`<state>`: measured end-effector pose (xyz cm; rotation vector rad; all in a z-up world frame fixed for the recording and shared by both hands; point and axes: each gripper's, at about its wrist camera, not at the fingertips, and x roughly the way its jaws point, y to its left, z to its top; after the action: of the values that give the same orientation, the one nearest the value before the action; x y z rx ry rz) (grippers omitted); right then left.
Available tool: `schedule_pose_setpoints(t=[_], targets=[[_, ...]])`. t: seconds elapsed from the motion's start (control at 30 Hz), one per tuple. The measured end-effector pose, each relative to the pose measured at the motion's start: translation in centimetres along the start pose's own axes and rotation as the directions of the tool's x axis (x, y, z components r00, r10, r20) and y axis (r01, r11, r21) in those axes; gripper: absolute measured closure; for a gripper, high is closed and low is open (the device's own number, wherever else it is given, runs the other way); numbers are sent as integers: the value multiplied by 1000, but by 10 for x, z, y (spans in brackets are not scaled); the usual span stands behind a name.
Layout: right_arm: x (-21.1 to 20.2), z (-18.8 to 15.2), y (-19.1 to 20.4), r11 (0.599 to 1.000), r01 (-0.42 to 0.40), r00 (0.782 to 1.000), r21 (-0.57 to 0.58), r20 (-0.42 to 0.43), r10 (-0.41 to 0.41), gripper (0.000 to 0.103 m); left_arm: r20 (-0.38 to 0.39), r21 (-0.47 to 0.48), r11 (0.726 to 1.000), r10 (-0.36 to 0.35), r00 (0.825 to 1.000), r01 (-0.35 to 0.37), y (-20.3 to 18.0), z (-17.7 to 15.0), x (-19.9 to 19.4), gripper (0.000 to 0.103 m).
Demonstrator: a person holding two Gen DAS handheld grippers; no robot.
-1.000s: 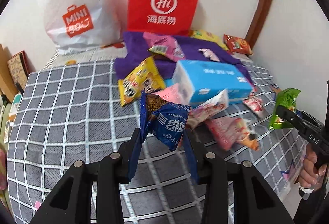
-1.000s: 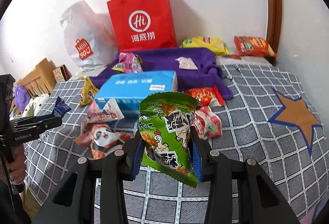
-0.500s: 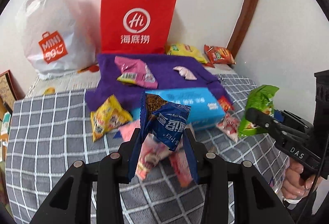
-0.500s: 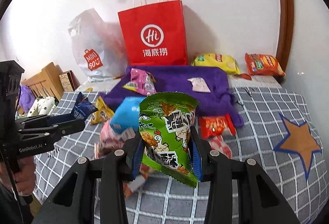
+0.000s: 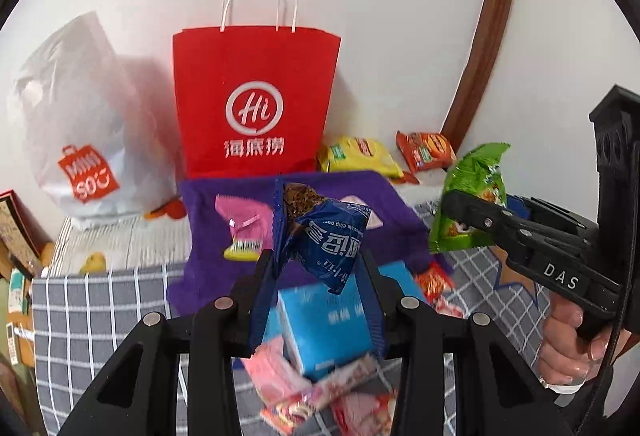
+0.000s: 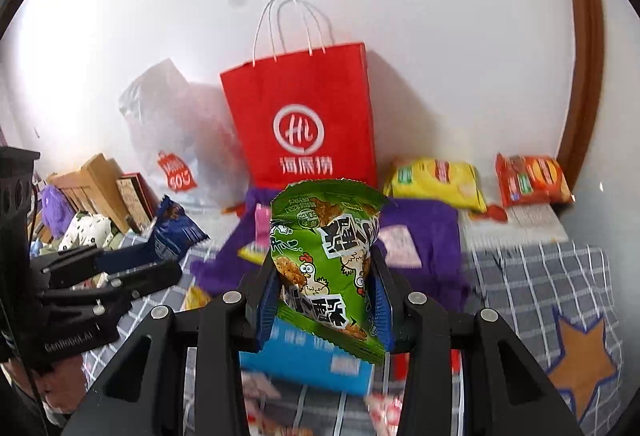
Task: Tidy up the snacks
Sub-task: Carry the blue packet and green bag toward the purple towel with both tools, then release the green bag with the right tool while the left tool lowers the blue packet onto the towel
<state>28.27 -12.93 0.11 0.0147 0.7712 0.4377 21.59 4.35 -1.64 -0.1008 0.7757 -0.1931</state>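
- Left wrist view: our left gripper (image 5: 318, 268) pinches a crinkled dark blue foil cookie packet (image 5: 324, 236) between its blue-padded fingers (image 5: 264, 296); the packet stands upright, its torn-looking top above the fingertips.
- Straight ahead of it, against the white wall, stands a red paper bag with white rope handles (image 5: 256, 100), and left of that a white plastic shopping bag with an orange logo (image 5: 76, 124).
- Between the gripper and the red bag lies a purple fleece blanket (image 5: 208, 220) with a pink snack packet (image 5: 240, 224) on it; just below the fingers sits a light blue tissue pack (image 5: 324, 324), with blurred pink and red wrappers (image 5: 316, 392) nearer us.
- To the right, our right gripper (image 5: 454, 206) is closed on a green snack bag (image 5: 472, 196); beyond it lie a yellow packet (image 5: 360, 156) and an orange packet (image 5: 426, 150).
- Right wrist view: the right gripper (image 6: 326, 300) clamps the green chicken-print bag (image 6: 324, 260) upright between its fingers (image 6: 266, 308), and the bag hides part of the purple blanket (image 6: 424, 228) ahead.
- The red bag (image 6: 308, 124) stands straight ahead and a little left; the yellow (image 6: 436, 180) and orange (image 6: 528, 180) packets lie ahead to the right, on the grey checked bedcover (image 6: 532, 276).
- On the left, our left gripper (image 6: 156, 256) holds the blue packet (image 6: 176, 232).
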Motion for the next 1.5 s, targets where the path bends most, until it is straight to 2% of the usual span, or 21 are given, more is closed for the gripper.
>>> schedule_pose_setpoints(t=[0.23,0.4,0.5,0.63,0.7,0.9,1.0,1.07,1.33,1.43,1.5], targets=[[40,34,-10,999,34,999,-19,-32,-35,63,0,-21,999,28,1000,-28,10,31,33,65],[71,49,-26,1000,-1,998,14,-59,2,63,-17,-55,998,39,999,-40,28,43,60,65],[93,43,-32,1000,-21,995,-13,-96,20,63,-43,-68,996,55,998,-58,43,40,77,65],[125,34,-47,1000,6,985,-5,-171,-7,63,-102,-97,992,71,992,-81,62,34,98,65],[133,30,-55,1000,-14,981,5,-196,15,63,-108,-116,990,69,992,-82,71,32,101,65],[147,18,-78,1000,6,956,-20,-293,-12,63,-137,-151,984,69,988,-90,89,27,109,65],[152,16,-88,999,27,950,-24,-311,-33,63,-146,-153,984,71,987,-93,92,25,114,65],[156,13,-93,1000,7,942,-14,-337,-11,63,-162,-151,983,78,984,-103,92,21,120,65],[172,3,-88,999,-20,918,-36,-396,4,63,-205,-149,984,68,976,-100,91,15,135,64],[178,0,-88,999,-11,912,-34,-411,-4,62,-230,-165,982,49,972,-89,93,13,140,64],[181,-2,-90,1000,-7,907,-22,-420,-3,62,-245,-162,981,61,968,-102,93,10,144,64]])
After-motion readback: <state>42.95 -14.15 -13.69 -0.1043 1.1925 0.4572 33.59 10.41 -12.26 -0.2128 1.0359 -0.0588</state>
